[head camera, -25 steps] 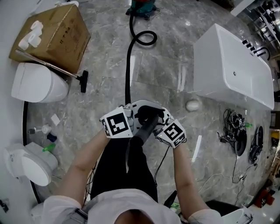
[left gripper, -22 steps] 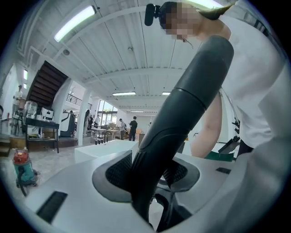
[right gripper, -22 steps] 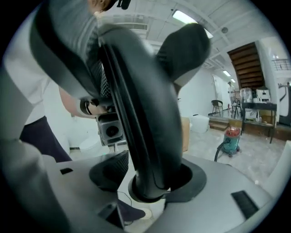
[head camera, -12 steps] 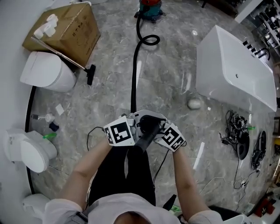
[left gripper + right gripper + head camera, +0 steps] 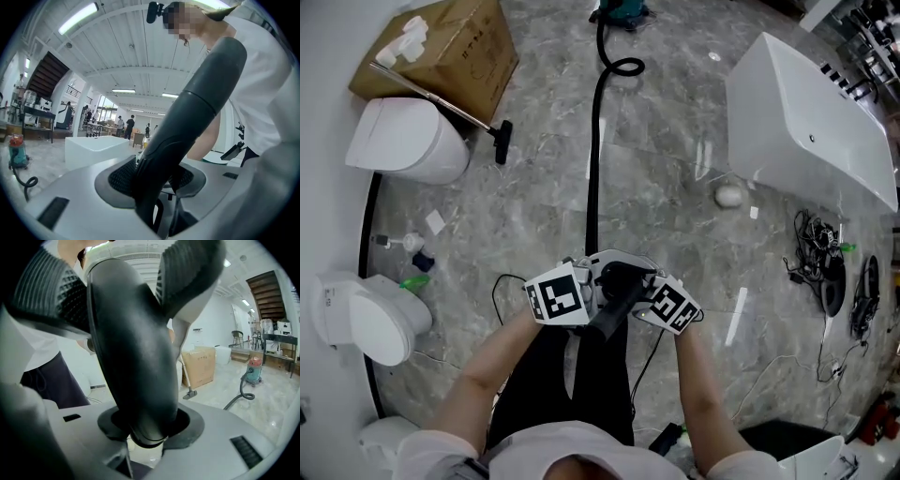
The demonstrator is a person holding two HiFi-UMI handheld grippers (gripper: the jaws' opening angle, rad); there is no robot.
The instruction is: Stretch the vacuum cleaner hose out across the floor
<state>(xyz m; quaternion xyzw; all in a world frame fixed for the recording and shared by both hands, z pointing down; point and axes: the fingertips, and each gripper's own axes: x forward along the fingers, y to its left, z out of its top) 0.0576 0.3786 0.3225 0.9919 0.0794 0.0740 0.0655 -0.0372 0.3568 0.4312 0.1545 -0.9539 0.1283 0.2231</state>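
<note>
The black vacuum hose (image 5: 593, 169) runs from the teal and red vacuum cleaner (image 5: 623, 9) at the far end, through one small loop (image 5: 623, 67), straight down the floor to me. Its dark grey curved handle tube (image 5: 614, 300) is held by both grippers above my legs. My left gripper (image 5: 598, 281) is shut on the tube (image 5: 197, 98), its pads pressed on either side. My right gripper (image 5: 630, 281) is shut on the same tube (image 5: 136, 357), just beside the left one. The vacuum cleaner (image 5: 254, 369) also shows far off in the right gripper view.
A cardboard box (image 5: 450, 52), a metal wand with a floor brush (image 5: 459, 114) and two white toilets (image 5: 408, 141) (image 5: 366, 323) stand along the left. A white bathtub (image 5: 811, 122) is at the right, with tangled cables (image 5: 820, 267) below it. A small white lump (image 5: 728, 196) lies near the tub.
Both grippers have moved back from the vacuum cleaner with the handle in them. The hose now lies longer and straighter, and its loop near the cleaner looks smaller.
</note>
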